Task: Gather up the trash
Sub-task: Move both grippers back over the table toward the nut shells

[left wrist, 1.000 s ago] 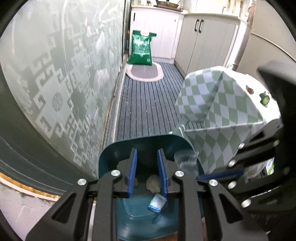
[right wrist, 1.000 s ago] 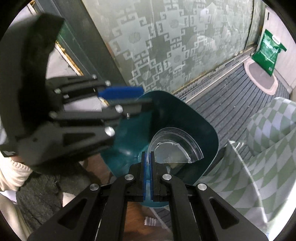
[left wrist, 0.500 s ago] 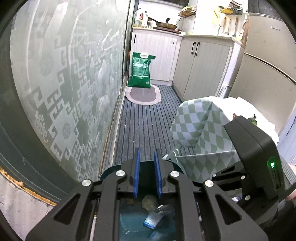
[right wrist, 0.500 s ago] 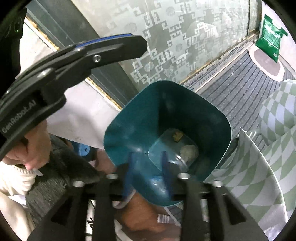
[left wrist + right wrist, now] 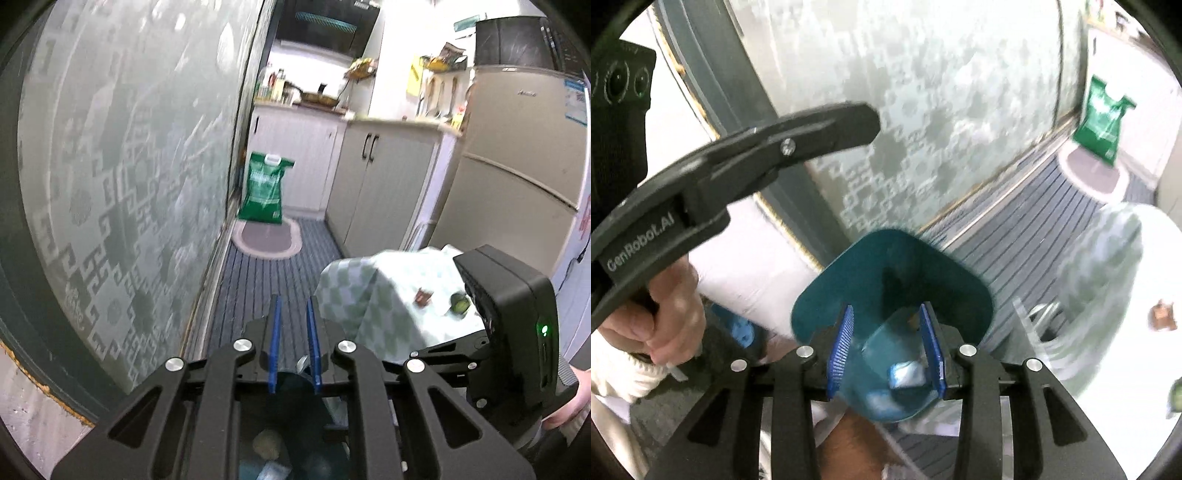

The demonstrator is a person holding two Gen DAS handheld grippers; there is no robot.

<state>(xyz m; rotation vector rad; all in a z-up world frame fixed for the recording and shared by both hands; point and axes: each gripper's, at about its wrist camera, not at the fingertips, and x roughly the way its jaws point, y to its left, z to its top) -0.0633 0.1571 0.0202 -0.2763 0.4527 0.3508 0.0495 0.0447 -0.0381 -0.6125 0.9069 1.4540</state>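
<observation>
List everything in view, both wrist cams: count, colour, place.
trash bin: 1, teal, on the floor under the right gripper
blue-white wrapper: 1, inside the bin
pale crumpled lump: 1, inside the bin
checked cloth: 1, green and white, draped over a table right of the bin
small brown item: 1, on the cloth
small green item: 1, on the cloth
green bag: 1, far end of the floor
oval mat: 1, grey, in front of the bag
fridge: 1, beige, right side
left gripper: black, blue pads, nothing between them
right gripper: black, blue pads, open above the bin
</observation>
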